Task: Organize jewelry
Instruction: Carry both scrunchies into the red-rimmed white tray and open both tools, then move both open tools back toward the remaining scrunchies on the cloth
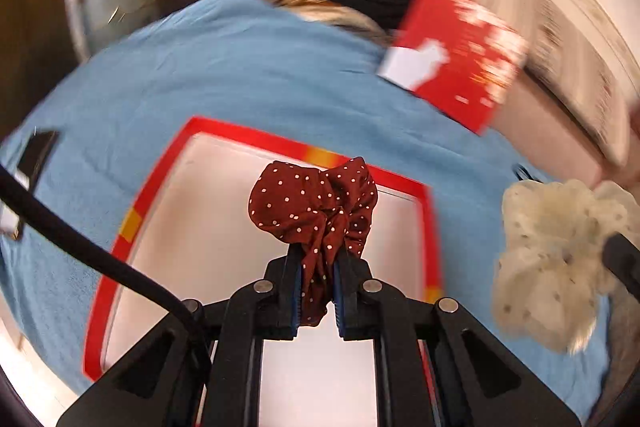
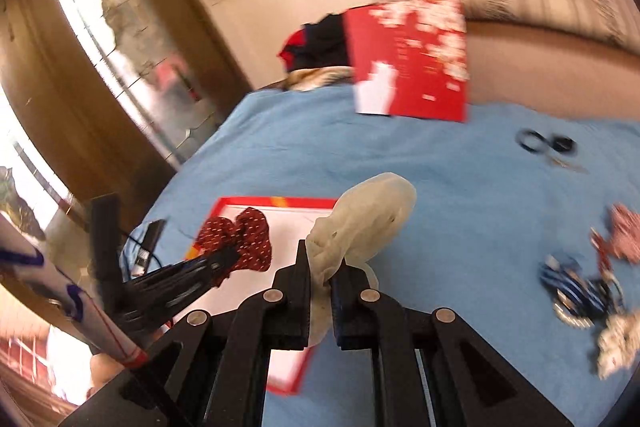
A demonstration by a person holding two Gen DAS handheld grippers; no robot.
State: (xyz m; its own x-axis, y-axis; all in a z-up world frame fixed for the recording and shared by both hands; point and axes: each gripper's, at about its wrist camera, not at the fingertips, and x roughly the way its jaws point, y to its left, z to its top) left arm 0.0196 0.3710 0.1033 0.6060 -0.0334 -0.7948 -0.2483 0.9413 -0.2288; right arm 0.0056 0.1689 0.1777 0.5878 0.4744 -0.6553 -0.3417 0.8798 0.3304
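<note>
Left wrist view: left tool (image 1: 316, 291) clamps the dotted scrunchie (image 1: 312, 207), right tool (image 2: 320, 303) the cream scrunchie (image 2: 364, 223); both should release low over the red-rimmed tray (image 1: 224, 131), lower centre.

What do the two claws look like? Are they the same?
Yes, they match. The left claw and right claw are both black, made of angular linked bars with round silver pins at the joints. Each finger carries a ridged blue pad on its inner face. A black cable runs past the left claw. A pale sleeve with blue marks and a red stripe shows behind it.
</note>
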